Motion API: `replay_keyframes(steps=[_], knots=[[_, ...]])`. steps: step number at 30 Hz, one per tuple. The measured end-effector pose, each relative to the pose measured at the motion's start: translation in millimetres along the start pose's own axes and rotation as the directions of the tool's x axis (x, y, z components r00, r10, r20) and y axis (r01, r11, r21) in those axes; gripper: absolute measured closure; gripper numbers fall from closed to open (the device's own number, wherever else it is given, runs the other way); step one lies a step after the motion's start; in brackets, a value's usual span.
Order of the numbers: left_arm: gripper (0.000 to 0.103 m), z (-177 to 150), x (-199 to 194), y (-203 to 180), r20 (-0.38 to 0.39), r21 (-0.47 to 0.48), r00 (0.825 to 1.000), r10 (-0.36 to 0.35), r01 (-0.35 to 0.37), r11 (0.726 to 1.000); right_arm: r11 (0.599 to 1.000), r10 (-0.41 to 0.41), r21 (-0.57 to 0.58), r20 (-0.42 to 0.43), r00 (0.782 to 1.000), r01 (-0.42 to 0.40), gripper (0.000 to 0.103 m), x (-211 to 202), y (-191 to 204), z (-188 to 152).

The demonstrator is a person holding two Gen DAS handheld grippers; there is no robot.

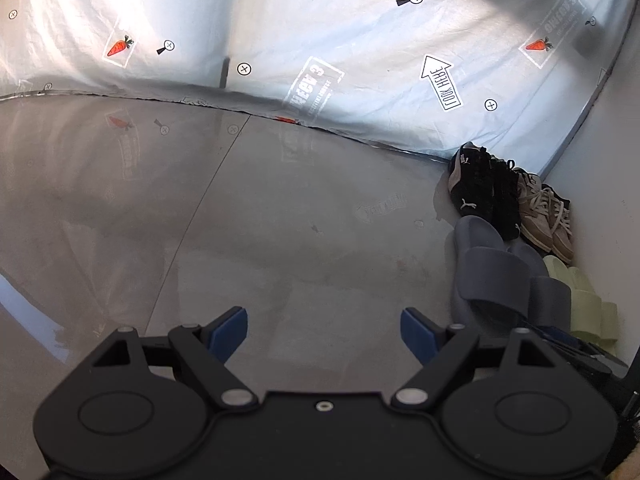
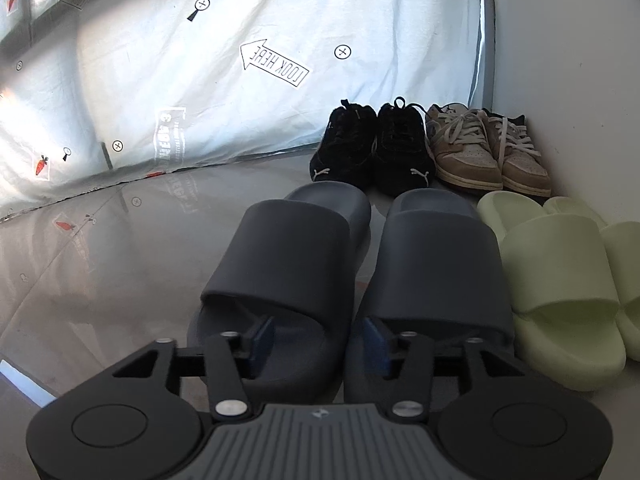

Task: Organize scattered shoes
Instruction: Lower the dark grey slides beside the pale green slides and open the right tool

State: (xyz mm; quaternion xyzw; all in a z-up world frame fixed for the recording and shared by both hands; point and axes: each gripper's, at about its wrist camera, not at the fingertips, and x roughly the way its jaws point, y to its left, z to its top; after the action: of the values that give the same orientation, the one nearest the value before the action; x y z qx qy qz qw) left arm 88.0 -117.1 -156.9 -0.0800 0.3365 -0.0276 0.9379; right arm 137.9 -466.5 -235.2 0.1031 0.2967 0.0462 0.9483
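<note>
Shoes stand in pairs in a corner of the floor. In the right wrist view the back row holds black sneakers point(image 2: 374, 152) and beige sneakers point(image 2: 488, 156). The front row holds dark grey slides point(image 2: 292, 264) and pale green slides point(image 2: 560, 280). My right gripper point(image 2: 319, 342) is open at the heel of the left grey slide; its inner side wall lies between the pads, untouched. My left gripper point(image 1: 324, 334) is open over bare floor, left of the grey slides point(image 1: 492, 276), black sneakers point(image 1: 480, 188) and beige sneakers point(image 1: 540, 216).
A pale sheet point(image 2: 200, 80) printed with carrots and arrows hangs down to the glossy grey floor point(image 1: 240, 220) behind the shoes. A white wall point(image 2: 560, 60) closes the right side next to the green slides point(image 1: 588, 308).
</note>
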Motion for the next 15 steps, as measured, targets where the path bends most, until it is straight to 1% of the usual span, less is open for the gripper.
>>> replay_keyframes(steps=[1, 3, 7, 11, 13, 15], knots=[[0.019, 0.8, -3.3, 1.2, 0.02, 0.006, 1.0, -0.005, 0.005, 1.0, 1.0, -0.012, -0.001, 0.016, 1.0, 0.012, 0.012, -6.3, 3.1, 0.8], [0.019, 4.2, -12.0, 5.5, 0.057, 0.023, 0.998, -0.018, 0.016, 1.0, 1.0, -0.027, 0.006, 0.031, 0.999, 0.027, 0.011, -15.1, 7.6, 2.9], [0.019, 13.5, -29.2, 18.4, 0.115, 0.062, 0.993, -0.027, 0.02, 0.998, 0.998, -0.052, 0.043, 0.047, 0.998, 0.05, 0.002, -33.8, 22.3, 8.9], [0.019, 21.9, -48.8, 34.3, 0.16, 0.095, 0.987, -0.032, 0.016, 0.995, 0.994, -0.102, 0.053, 0.07, 0.992, 0.099, 0.0, -55.7, 47.9, 15.3], [0.019, 25.8, -59.1, 44.4, 0.174, 0.098, 0.984, -0.046, 0.029, 0.995, 0.993, -0.109, 0.051, 0.095, 0.99, 0.104, 0.0, -69.6, 62.8, 18.1], [0.019, 31.1, -73.5, 58.3, 0.185, 0.078, 0.982, -0.042, 0.027, 0.997, 0.993, -0.109, 0.061, 0.113, 0.988, 0.103, 0.0, -83.6, 77.5, 21.6]])
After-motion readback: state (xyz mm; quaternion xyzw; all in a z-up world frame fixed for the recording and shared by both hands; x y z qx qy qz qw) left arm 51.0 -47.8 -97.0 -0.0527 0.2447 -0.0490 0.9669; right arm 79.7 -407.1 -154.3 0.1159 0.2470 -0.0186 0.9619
